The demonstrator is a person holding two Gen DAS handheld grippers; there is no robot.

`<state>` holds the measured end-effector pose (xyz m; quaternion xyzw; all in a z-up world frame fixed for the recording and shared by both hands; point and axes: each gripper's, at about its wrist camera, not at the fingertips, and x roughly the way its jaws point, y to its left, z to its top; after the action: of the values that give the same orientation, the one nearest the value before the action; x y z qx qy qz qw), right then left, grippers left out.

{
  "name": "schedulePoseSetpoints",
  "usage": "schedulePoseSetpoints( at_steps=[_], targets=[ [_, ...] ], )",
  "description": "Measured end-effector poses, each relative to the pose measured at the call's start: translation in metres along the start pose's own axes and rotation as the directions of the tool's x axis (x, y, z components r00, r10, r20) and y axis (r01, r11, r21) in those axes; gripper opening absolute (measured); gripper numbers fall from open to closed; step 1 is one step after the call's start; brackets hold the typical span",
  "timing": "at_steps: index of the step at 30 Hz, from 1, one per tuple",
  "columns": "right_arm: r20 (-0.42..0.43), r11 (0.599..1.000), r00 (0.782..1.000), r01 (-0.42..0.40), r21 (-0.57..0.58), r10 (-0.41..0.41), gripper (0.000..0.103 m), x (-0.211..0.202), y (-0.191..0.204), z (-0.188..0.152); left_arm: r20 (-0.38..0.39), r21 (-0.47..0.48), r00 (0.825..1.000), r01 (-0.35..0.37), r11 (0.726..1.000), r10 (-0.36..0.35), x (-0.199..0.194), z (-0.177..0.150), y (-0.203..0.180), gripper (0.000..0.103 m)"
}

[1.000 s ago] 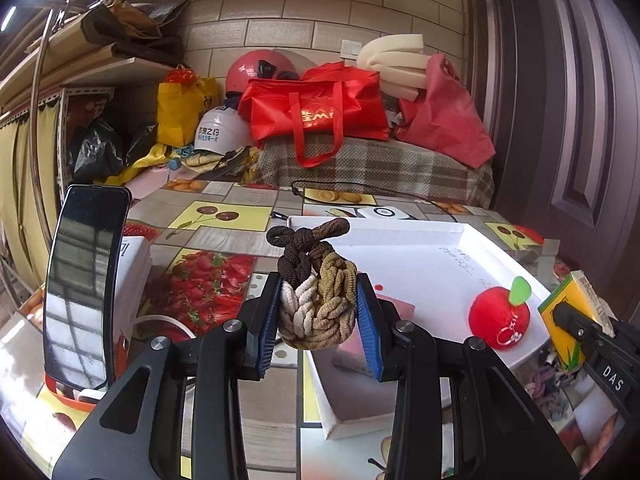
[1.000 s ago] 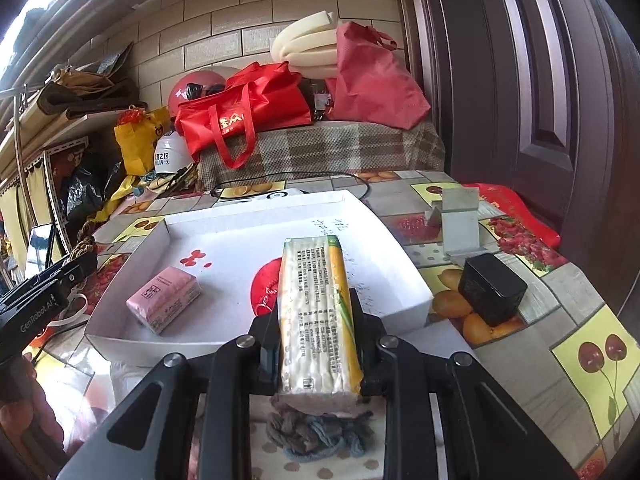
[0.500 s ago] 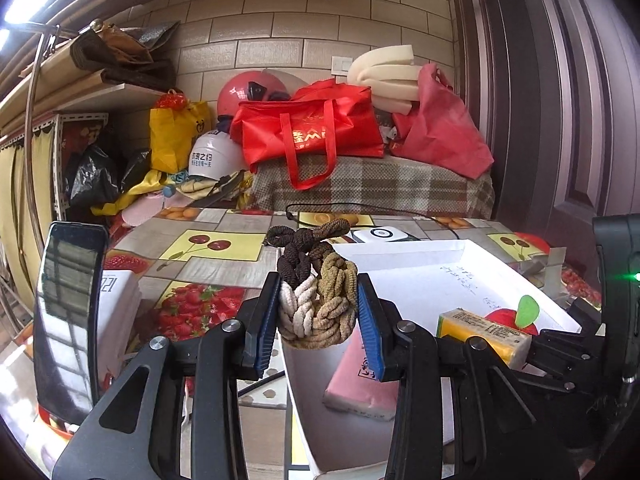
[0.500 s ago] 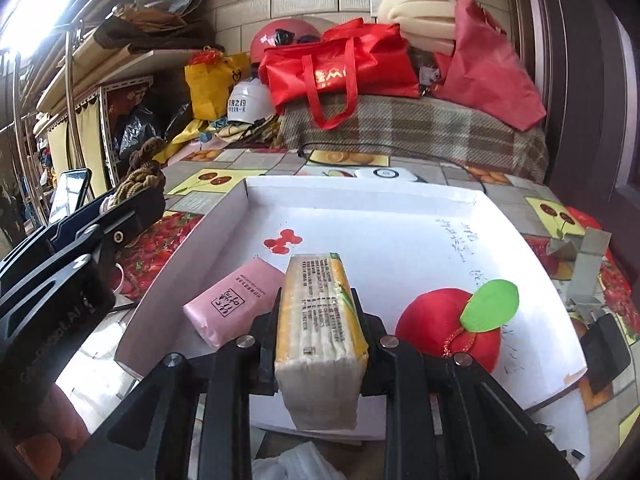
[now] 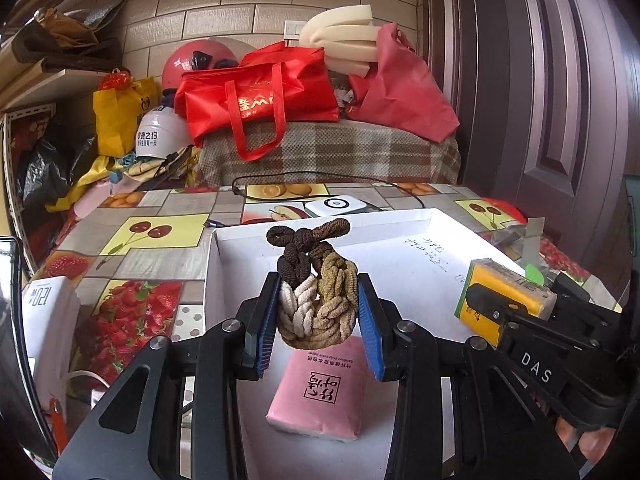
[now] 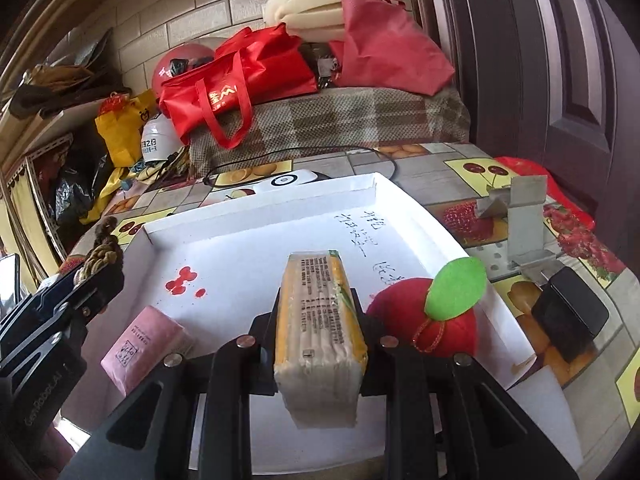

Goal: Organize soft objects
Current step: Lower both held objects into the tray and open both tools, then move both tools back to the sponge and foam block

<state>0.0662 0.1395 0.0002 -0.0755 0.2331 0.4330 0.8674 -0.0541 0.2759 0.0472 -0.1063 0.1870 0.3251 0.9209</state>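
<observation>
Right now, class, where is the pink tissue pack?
The pink pack lies in the white tray, near its left wall, under the left tool.

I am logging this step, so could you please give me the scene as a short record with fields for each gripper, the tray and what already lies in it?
left gripper: shut on the braided rope bundle, held above the tray's left part
right gripper: shut on the yellow tissue pack, held above the tray
tray: white, shallow, on the fruit-print tablecloth
in tray: pink tissue pack, lying flat; red plush apple near the right rim
marks on tray floor: handwriting and red spots
</observation>
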Motion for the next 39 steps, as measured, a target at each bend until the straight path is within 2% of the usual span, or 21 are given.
schedulePoseSetpoints(
  at_steps=[6, 8, 11, 12, 13, 14, 15, 16, 20, 22, 27, 28, 30, 39],
  targets=[
    [-0.018, 1.0, 1.0, -0.002, -0.029, 0.001, 0.025, 0.007, 0.003, 0.002, -0.034, -0.026, 0.999, -0.015, 1.0, 0.014, 0.008, 0.0, 0.003, 0.037],
    [-0.023, 0.999, 1.0, -0.003, -0.036, 0.002, 0.025, 0.009, 0.004, 0.002, -0.039, -0.038, 0.999, -0.014, 0.999, 0.013, 0.009, 0.0, 0.005, 0.04],
    [-0.025, 0.999, 1.0, 0.01, -0.05, -0.011, 0.027, 0.009, 0.007, 0.002, -0.027, -0.04, 0.999, -0.019, 0.999, 0.018, 0.007, 0.0, 0.006, 0.063],
    [-0.026, 0.998, 1.0, 0.014, -0.055, -0.015, 0.032, 0.01, 0.008, 0.002, -0.013, -0.031, 1.0, -0.023, 0.999, 0.022, 0.004, -0.001, 0.004, 0.082],
    [-0.027, 0.998, 0.999, 0.02, -0.058, -0.021, 0.049, 0.01, 0.009, 0.002, 0.01, -0.022, 1.0, -0.029, 0.999, 0.029, 0.0, -0.001, 0.001, 0.09],
    [-0.027, 0.998, 0.999, 0.033, -0.058, -0.035, 0.062, 0.01, 0.008, 0.002, 0.039, -0.019, 0.999, -0.035, 0.999, 0.036, -0.005, -0.002, 0.001, 0.092],
    [-0.028, 0.998, 0.999, 0.042, -0.054, -0.043, 0.082, 0.01, 0.008, 0.002, 0.063, -0.016, 0.997, -0.04, 0.999, 0.041, -0.009, -0.003, 0.0, 0.098],
    [-0.022, 0.998, 0.999, 0.043, -0.051, -0.045, 0.087, 0.009, 0.007, 0.002, 0.08, -0.016, 0.996, -0.049, 0.999, 0.05, -0.012, -0.004, 0.0, 0.102],
    [0.007, 0.996, 0.998, 0.062, -0.061, -0.062, 0.089, 0.004, 0.008, 0.001, 0.084, -0.022, 0.995, -0.054, 0.998, 0.055, -0.012, -0.003, 0.003, 0.103],
    [0.013, 0.996, 0.998, 0.066, -0.067, -0.066, 0.096, 0.004, 0.009, 0.001, 0.086, -0.025, 0.995, -0.054, 0.998, 0.056, -0.013, -0.003, 0.004, 0.103],
    [0.029, 0.995, 0.997, 0.07, -0.069, -0.068, 0.097, 0.002, 0.009, 0.002, 0.104, -0.026, 0.993, -0.056, 0.998, 0.059, -0.016, -0.002, 0.005, 0.103],
    [0.034, 0.995, 0.997, 0.074, -0.068, -0.071, 0.102, 0.001, 0.009, 0.002, 0.109, -0.029, 0.992, -0.055, 0.998, 0.058, -0.017, -0.003, 0.005, 0.103],
    [0.05, 0.995, 0.996, 0.076, -0.068, -0.073, 0.103, -0.003, 0.01, 0.001, 0.121, -0.034, 0.991, -0.053, 0.998, 0.057, -0.02, -0.003, 0.006, 0.103],
    [0.204, 0.992, 0.977, 0.085, -0.097, -0.063, 0.103, -0.032, 0.018, -0.004, 0.104, -0.137, 0.994, -0.014, 0.99, 0.028, -0.036, -0.01, 0.031, 0.103]
  ],
)
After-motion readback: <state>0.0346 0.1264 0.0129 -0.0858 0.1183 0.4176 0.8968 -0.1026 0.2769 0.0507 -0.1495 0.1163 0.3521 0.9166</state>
